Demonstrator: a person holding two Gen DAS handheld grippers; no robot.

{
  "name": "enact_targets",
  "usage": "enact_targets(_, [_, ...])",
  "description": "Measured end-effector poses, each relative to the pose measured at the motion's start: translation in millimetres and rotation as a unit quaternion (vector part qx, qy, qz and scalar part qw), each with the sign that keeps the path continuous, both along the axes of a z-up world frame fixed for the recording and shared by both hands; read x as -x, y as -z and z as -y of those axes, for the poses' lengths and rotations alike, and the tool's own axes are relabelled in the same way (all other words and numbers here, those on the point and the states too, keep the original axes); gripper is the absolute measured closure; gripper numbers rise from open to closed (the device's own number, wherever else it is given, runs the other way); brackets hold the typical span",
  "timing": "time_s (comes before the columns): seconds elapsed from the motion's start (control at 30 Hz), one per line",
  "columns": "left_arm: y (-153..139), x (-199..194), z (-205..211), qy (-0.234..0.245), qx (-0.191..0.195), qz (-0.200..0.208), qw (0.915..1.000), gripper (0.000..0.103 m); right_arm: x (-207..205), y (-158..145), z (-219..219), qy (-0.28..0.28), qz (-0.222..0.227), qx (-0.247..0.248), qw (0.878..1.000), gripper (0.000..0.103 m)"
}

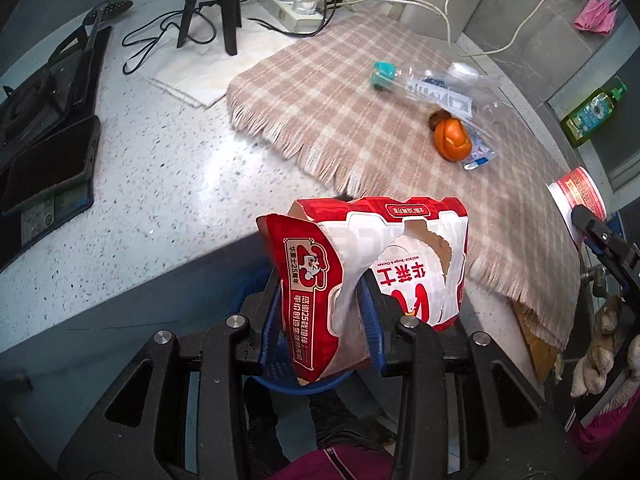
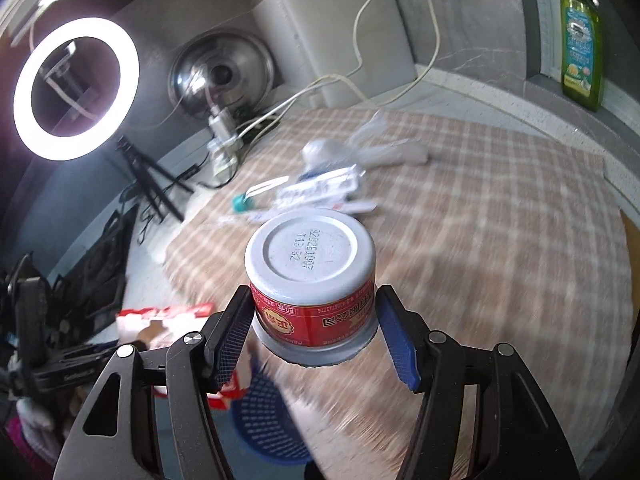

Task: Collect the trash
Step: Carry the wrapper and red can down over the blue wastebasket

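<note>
Black-framed tongs, blue ribbed pads, silver screws.

kitchen counter around you, lit by a ring light

you face a speckled white countertop partly covered by a checked fringed cloth; a glowing ring light stands on a black tripod, grey walls behind, a gas stove on your left, a power strip near the tripod
</note>
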State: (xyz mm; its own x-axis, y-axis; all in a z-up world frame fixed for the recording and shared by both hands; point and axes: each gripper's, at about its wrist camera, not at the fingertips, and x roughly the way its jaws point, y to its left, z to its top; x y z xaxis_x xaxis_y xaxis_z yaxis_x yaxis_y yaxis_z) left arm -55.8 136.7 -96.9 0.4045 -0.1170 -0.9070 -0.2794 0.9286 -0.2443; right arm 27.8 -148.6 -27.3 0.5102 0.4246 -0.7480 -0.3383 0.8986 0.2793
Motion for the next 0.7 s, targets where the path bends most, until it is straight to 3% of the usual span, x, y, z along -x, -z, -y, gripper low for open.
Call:
enact_targets(0.37, [55.6,34.5,-21.5,-0.003,-0.009,-0.052,0.9986,0.067,67.4,51.4,-54.3,-0.053,-0.058,0.02,0.997,0.041])
enact_targets(0.7, [99.8,49.2,-21.0,0.01,-0.04,-0.086,0.9954,0.067,99.1,97.6,-76.4,-0.074,-0.098,0.046,0.991,0.041])
